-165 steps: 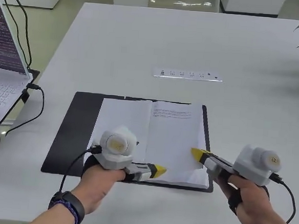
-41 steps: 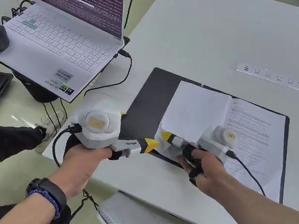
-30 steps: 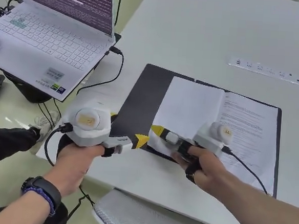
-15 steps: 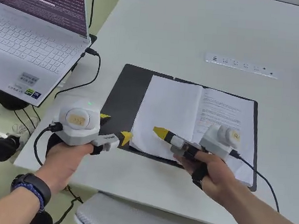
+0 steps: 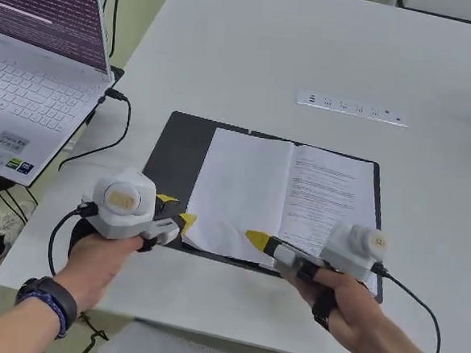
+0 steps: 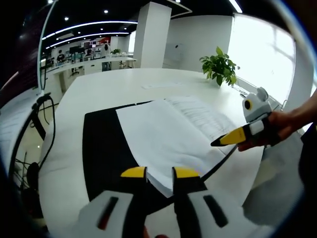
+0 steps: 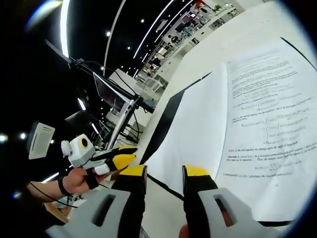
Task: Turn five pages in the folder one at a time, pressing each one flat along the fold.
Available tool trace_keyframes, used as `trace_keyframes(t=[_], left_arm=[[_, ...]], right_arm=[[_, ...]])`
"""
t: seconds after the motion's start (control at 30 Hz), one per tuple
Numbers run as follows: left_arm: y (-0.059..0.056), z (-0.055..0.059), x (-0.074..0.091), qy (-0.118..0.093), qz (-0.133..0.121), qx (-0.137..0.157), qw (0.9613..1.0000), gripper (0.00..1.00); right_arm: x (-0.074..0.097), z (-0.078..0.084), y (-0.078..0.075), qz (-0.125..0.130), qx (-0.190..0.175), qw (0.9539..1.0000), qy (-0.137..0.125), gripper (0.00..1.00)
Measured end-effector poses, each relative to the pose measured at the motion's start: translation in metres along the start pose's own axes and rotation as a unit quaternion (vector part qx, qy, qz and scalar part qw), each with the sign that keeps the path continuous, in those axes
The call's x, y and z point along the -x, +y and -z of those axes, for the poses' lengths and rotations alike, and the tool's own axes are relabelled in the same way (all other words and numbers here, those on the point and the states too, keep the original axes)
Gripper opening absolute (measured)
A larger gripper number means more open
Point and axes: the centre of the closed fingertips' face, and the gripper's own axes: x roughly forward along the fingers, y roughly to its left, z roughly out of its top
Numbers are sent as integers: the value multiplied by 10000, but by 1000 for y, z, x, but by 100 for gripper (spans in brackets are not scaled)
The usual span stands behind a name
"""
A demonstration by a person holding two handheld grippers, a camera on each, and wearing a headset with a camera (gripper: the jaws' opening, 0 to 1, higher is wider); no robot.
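Left gripper [image 5: 176, 209] hovers at the black folder's [image 5: 166, 151] near edge, jaws slightly parted, empty. Right gripper [image 5: 255, 240] points across the blank left page [image 5: 239, 185], jaws also apart, gripping nothing.

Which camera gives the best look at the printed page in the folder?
The right gripper view: the printed page is close and large there, its lines of text distinct. The head view shows the whole page, but small. The left gripper view shows the page foreshortened, its text a grey blur.
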Motion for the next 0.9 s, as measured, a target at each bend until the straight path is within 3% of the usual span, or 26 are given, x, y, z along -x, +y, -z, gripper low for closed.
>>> trace_keyframes(t=[0.07, 0.2, 0.47, 0.6, 0.63, 0.67, 0.73, 0.9], left_arm=[[-2, 2, -3, -3, 44, 40, 10000, 6], [-3, 12, -12, 129, 59, 66, 9999, 0], [-6, 39, -22, 487, 72, 267, 9984, 0], [-6, 57, -26, 797, 38, 317, 9963, 0], [-5, 51, -29, 579, 61, 366, 9976, 0], [-4, 54, -30, 685, 53, 482, 9965, 0], [-3, 54, -28, 747, 33, 414, 9963, 0], [-5, 53, -27, 788, -17, 385, 9961, 0]], right_arm=[[2, 1, 0, 1, -30, 10000, -17, 26], [3, 3, -1, -5, 84, 10000, 46, 25], [4, 5, -2, -21, 141, 9998, 119, 22], [4, 7, -5, 17, 131, 9998, 159, 20], [4, 7, -5, 16, 124, 9998, 156, 20], [4, 7, -5, 14, 134, 9998, 160, 20], [4, 7, -5, 5, 268, 9995, 194, 19], [3, 0, -6, -6, 516, 9982, 314, 18]])
